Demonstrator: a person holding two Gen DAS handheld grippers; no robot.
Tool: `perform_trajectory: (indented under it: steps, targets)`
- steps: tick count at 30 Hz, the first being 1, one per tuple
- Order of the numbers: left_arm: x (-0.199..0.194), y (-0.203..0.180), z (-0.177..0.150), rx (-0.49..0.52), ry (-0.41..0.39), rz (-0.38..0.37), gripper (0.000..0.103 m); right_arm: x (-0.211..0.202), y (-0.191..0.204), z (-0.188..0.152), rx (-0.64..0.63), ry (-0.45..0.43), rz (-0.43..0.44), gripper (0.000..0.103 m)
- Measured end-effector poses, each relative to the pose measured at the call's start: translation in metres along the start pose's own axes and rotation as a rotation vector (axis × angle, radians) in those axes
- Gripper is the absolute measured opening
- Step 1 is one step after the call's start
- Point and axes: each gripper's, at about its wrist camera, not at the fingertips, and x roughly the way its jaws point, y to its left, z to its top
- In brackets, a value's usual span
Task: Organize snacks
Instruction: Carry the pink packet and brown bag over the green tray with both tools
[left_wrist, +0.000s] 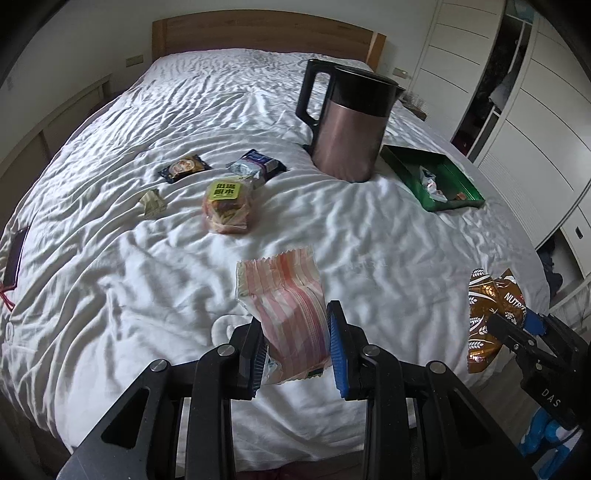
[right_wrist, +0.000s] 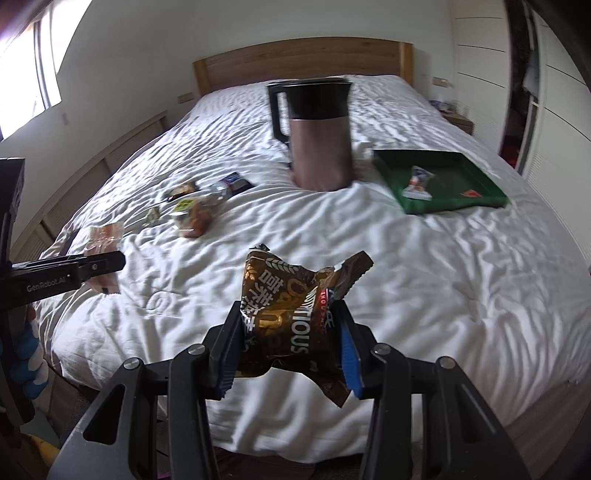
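Bed (left_wrist: 110, 258) w/ rumpled white duvet and a wooden headboard (left_wrist: 266, 33) carries everything; white wardrobe doors (left_wrist: 535, 110) stand along its right side.

Kettle (left_wrist: 347, 125), copper body w/ black handle and rim, stands upright near the middle of the bed, toward the right edge. Just right of it, by the right edge, lies a green tray (left_wrist: 402, 166); inside it are a crumpled wrapper (left_wrist: 434, 182) and a small red bit, too small to ID.

Left gripper (left_wrist: 297, 350) is narrow, blue pads clamped on a pink-striped snack bag (left_wrist: 284, 306), held above the duvet near the foot edge. Right gripper (right_wrist: 291, 347) is also narrow, pinching a brown snack pack (right_wrist: 295, 328) printed "NUTRITIOUS", off the duvet near the foot edge; in the left wrist view it sits toward the right corner.

Loose snacks lie left of the kettle, mid-bed: an orange clear bag w/ green label (left_wrist: 225, 206), behind it a blue-white packet (left_wrist: 258, 164) and a dark packet (left_wrist: 184, 168), apart from each other. A small pale wrapper (left_wrist: 151, 201) lies nearer the left edge. A dark flat item (left_wrist: 16, 254) w/ red cord sits at the left edge; can't tell what it is.
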Motion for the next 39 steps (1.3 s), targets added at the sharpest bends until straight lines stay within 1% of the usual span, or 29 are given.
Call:
perform_trajectory:
  steps: [5, 9, 12, 15, 19, 22, 27, 31, 36, 39]
  targets:
    - [0.000, -0.039, 0.009, 0.081, -0.002, -0.024, 0.026, -0.016, -0.048, -0.004, 0.082, -0.028, -0.069, 0.014]
    - [-0.002, -0.072, 0.027, 0.144, -0.018, -0.045, 0.026, -0.028, -0.082, 0.001, 0.132, -0.059, -0.121, 0.014]
    - [-0.003, -0.097, 0.044, 0.188, -0.032, -0.071, 0.026, -0.037, -0.106, 0.010, 0.157, -0.083, -0.160, 0.014]
    - [-0.001, -0.121, 0.063, 0.224, -0.047, -0.091, 0.026, -0.043, -0.129, 0.025, 0.177, -0.109, -0.202, 0.014]
    - [0.006, -0.151, 0.095, 0.247, -0.060, -0.133, 0.026, -0.046, -0.153, 0.049, 0.181, -0.134, -0.247, 0.014]
    - [0.016, -0.172, 0.121, 0.261, -0.066, -0.162, 0.026, -0.044, -0.171, 0.073, 0.175, -0.153, -0.277, 0.014]
    - [0.047, -0.213, 0.167, 0.311, -0.085, -0.181, 0.026, -0.026, -0.203, 0.121, 0.155, -0.182, -0.330, 0.014]
    - [0.082, -0.242, 0.200, 0.353, -0.099, -0.169, 0.026, 0.001, -0.228, 0.161, 0.136, -0.203, -0.365, 0.014]
    - [0.134, -0.270, 0.231, 0.372, -0.086, -0.164, 0.026, 0.051, -0.261, 0.205, 0.120, -0.214, -0.397, 0.014]
    - [0.170, -0.286, 0.244, 0.384, -0.071, -0.153, 0.026, 0.084, -0.283, 0.222, 0.121, -0.212, -0.409, 0.014]
